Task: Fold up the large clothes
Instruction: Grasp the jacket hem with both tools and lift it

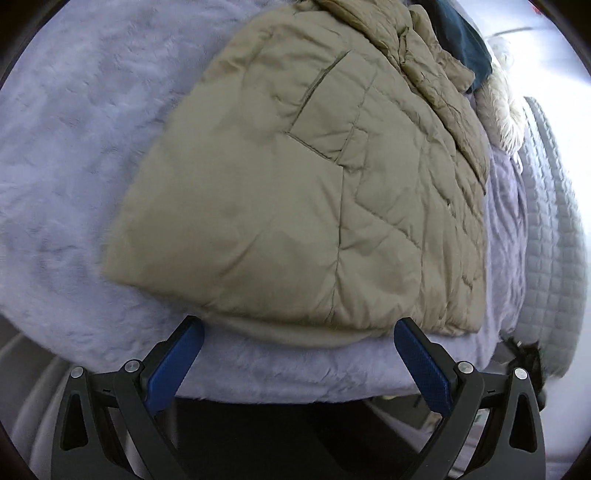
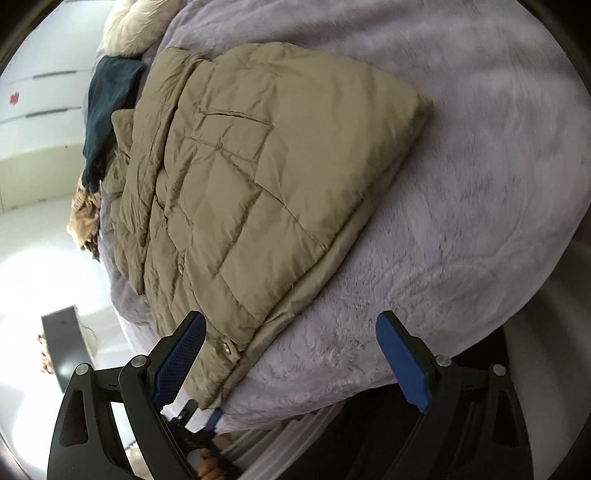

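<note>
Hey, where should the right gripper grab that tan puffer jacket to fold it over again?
Probably the near hem corner by the snap button of the tan puffer jacket. It lies flat on the lavender blanket beside the open right gripper, so slide one finger under the edge from the bed's near side.

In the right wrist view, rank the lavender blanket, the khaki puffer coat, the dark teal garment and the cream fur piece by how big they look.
1. lavender blanket
2. khaki puffer coat
3. dark teal garment
4. cream fur piece, though it is cut off by the frame's edge.
</note>
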Tool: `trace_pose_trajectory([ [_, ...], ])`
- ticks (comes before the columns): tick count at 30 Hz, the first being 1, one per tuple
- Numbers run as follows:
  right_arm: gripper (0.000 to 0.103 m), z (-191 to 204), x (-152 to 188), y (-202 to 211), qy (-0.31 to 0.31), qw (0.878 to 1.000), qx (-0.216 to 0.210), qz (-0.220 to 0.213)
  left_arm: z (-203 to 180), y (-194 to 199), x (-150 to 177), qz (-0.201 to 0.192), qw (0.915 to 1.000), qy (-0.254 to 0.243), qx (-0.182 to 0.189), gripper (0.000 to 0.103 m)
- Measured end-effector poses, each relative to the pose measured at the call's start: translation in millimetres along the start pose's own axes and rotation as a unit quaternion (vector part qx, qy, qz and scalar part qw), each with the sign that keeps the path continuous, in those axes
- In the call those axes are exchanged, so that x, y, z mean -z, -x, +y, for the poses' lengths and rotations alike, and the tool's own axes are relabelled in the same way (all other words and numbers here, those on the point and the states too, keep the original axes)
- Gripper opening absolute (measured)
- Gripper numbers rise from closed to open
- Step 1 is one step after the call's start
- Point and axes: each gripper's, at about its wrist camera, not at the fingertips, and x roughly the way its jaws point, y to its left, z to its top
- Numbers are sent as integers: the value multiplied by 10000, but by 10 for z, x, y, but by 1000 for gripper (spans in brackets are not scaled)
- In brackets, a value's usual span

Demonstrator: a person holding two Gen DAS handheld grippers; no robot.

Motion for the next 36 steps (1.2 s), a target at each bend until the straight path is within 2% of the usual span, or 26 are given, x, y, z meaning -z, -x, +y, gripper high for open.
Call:
trace_pose_trajectory([
  [5,95,-43,-27,-36,-226,9994,-247,-55,-83,-91,-110,-109,9995,1,283,103],
  [10,95,-48,-252,-8,-409,9977,-342,-414,-174,-120,-245,-135,9989,-69,433,103],
  [17,95,-157,-514,-233,-693,9968,-176,-346,-173,-229,-304,-18,9995,-160,278,103],
  [21,94,-164,-571,-383,-759,9961,-371,-253,-190,-296,-326,-17,9997,-162,159,103],
  [22,92,-149,-589,-418,-766,9959,-445,-205,-209,-286,-335,-62,9997,-139,169,96],
  [23,89,-145,-592,-435,-769,9957,-481,-171,-221,-267,-342,-110,9997,-119,177,77],
  [24,74,-139,-602,-457,-791,9956,-497,-122,-228,-256,-357,-111,9997,-97,183,67],
  [25,55,-143,-625,-485,-854,9950,-509,-28,-228,-246,-379,-89,9997,-50,208,46],
  [26,46,-155,-636,-504,-898,9945,-545,36,-222,-220,-401,-105,9996,23,250,29],
  [27,23,-162,-650,-511,-936,9939,-578,101,-216,-189,-417,-118,9994,71,323,24],
  [28,13,-148,-666,-509,-919,9937,-616,160,-221,-130,-437,-176,9989,121,410,21],
  [30,10,-47,-675,-457,-702,9953,-646,162,-291,31,-469,-381,9981,85,480,21],
  [32,9,102,-699,-371,-428,9959,-781,171,-395,175,-485,-532,9973,1,509,17],
  [36,9,493,-844,-161,155,9952,-956,141,-694,501,-632,-906,9941,-230,553,17],
])
